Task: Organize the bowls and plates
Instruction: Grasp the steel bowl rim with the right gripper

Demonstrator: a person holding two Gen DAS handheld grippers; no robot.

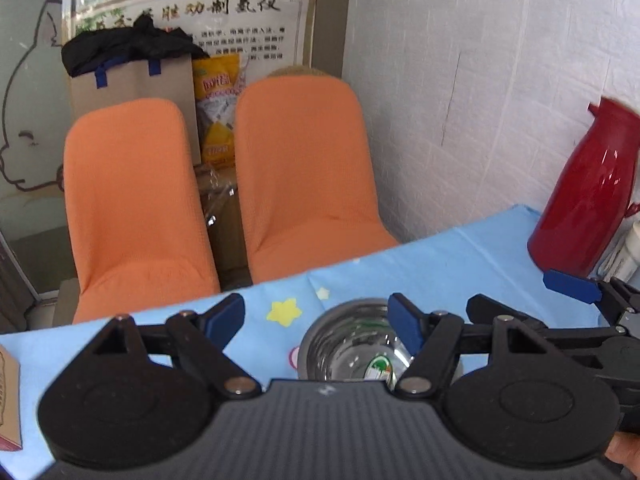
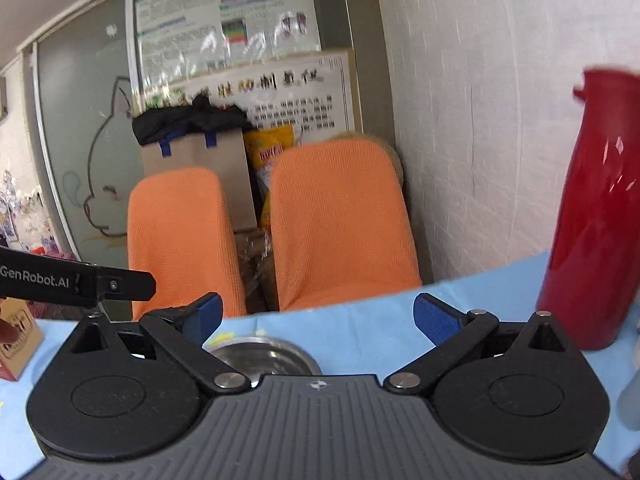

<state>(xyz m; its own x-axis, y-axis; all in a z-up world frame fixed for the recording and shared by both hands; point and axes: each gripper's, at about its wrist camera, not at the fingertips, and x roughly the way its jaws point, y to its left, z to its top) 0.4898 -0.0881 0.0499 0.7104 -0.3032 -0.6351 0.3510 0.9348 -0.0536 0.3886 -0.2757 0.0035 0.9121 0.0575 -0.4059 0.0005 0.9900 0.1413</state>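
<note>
A shiny steel bowl stands on the blue star-print tablecloth. A green and white sticker shows inside it. My left gripper is open above the bowl, and its right blue pad is over the bowl's right rim. In the right wrist view the same bowl lies low between the fingers, partly hidden by the gripper body. My right gripper is open and empty above it. The right gripper also shows at the right edge of the left wrist view.
A red thermos jug stands at the right by the white wall, and it also shows in the right wrist view. Two orange chairs stand beyond the table's far edge. A cardboard box sits at the left.
</note>
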